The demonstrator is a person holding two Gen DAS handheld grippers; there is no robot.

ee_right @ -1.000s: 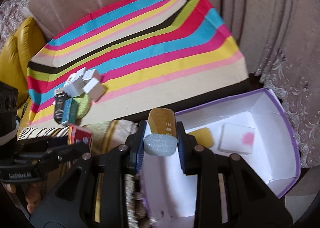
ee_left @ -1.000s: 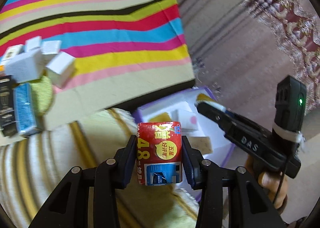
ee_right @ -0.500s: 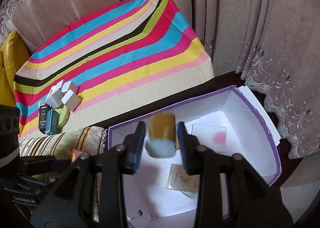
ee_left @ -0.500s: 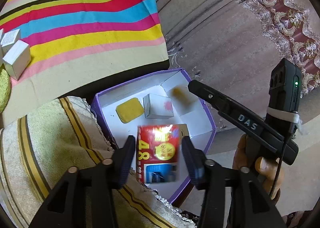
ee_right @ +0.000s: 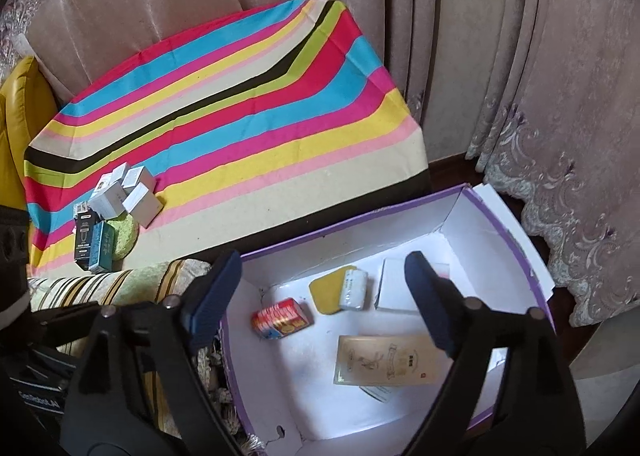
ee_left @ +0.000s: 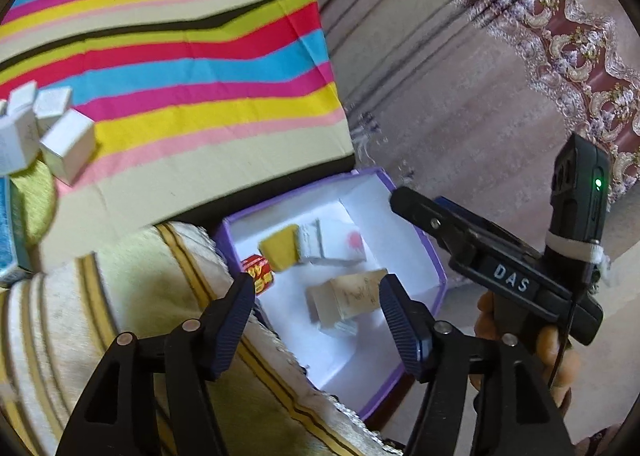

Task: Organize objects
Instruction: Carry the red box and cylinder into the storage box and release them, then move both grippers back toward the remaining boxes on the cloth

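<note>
right wrist: right gripper (ee_right: pixel 324 300) jaws just opened wide, empty above purple box (ee_right: pixel 508 223); left gripper (ee_left: pixel 316 320) jaws likewise parted, released.

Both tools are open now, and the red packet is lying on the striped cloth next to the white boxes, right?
Not quite. Both tools are open, but the red packet lies inside the purple box, beside the yellow sponge. The right wrist view shows this.
</note>
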